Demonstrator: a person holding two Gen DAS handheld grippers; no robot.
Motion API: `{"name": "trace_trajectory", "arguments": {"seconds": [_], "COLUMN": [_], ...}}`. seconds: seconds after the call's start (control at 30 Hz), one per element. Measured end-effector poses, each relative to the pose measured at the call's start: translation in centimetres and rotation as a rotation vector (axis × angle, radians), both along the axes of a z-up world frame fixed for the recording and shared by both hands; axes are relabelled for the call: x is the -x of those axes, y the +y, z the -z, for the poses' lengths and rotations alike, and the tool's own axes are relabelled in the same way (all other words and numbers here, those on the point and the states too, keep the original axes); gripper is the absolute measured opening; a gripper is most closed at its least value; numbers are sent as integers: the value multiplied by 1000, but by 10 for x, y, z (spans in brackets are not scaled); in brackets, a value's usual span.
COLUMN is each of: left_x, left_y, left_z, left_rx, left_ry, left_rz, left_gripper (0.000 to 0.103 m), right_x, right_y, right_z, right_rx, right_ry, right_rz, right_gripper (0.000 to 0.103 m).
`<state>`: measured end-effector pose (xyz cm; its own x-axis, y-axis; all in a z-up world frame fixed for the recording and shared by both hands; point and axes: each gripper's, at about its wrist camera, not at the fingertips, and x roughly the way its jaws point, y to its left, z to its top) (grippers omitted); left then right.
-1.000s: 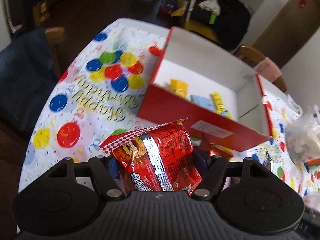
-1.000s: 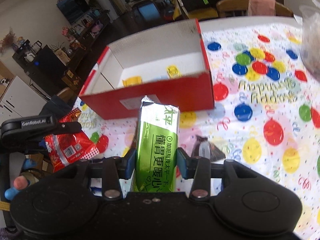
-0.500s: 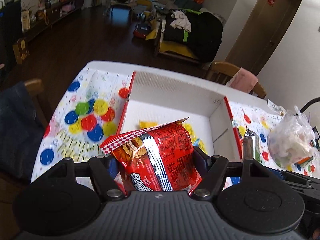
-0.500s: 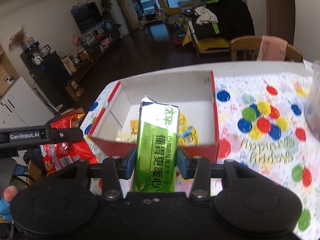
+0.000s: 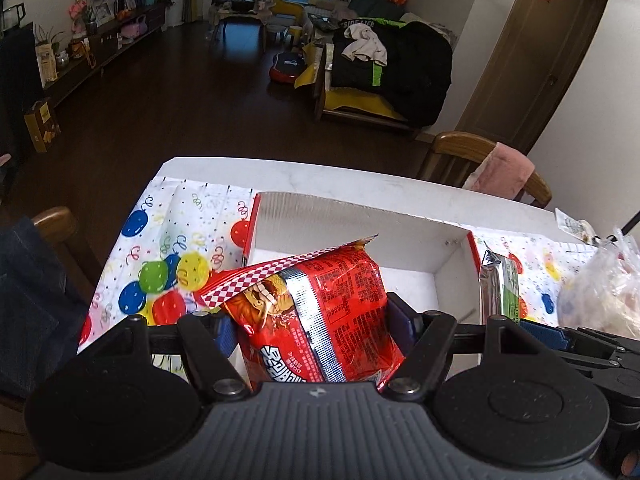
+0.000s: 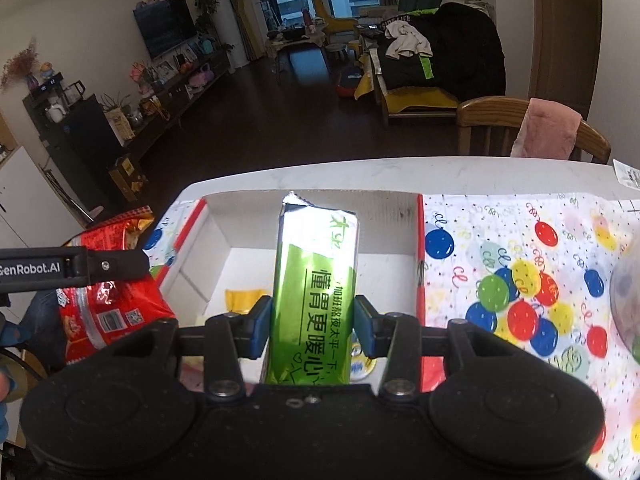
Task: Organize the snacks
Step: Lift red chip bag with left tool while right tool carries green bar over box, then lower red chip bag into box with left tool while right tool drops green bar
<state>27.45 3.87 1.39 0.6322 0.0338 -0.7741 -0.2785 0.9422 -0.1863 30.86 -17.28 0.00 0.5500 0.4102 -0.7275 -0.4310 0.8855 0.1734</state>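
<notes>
Red snack bag (image 5: pixel 320 320): soft, light, crinkly foil, pinched at its lower body by the left gripper (image 5: pixel 316 332), held above the near wall of the red box (image 6: pixel 420 280). Green packet (image 6: pixel 314 300): stiffer, slick, clamped mid-length by the right gripper (image 6: pixel 314 328) over the box interior. Box floor mostly bare at the far end; the walls stand upright, so entry would best be from above.

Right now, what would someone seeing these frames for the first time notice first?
Two bright snack packs held up front: a red noodle packet clamped in the left gripper, and a tall green pack clamped in the right gripper. Just behind them sits an open red box with a white interior and a few small yellow snacks inside, on a balloon-print tablecloth.
</notes>
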Motion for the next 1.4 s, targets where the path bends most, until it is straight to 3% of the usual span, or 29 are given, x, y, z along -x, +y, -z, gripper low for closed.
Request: {"name": "trace_trajectory", "arguments": {"seconds": [0.53,0.9,1.4], "left_x": [-72,-93,-99], "left_y": [6,-9,-7], "left_z": [58,89,104], "left_rx": [-37,-103,-64], "left_ry": [177,265,314], "left_rz": [2,87,98], "left_gripper": [72,72,72], "right_x": [-67,-76,-70], "right_y": [43,68,77], "right_z": [61,98,102], "right_rx": [147,276,292], "right_ry": [128,237,260], "right_rz": [-62,-134,-157], "right_gripper": [41,41,42]}}
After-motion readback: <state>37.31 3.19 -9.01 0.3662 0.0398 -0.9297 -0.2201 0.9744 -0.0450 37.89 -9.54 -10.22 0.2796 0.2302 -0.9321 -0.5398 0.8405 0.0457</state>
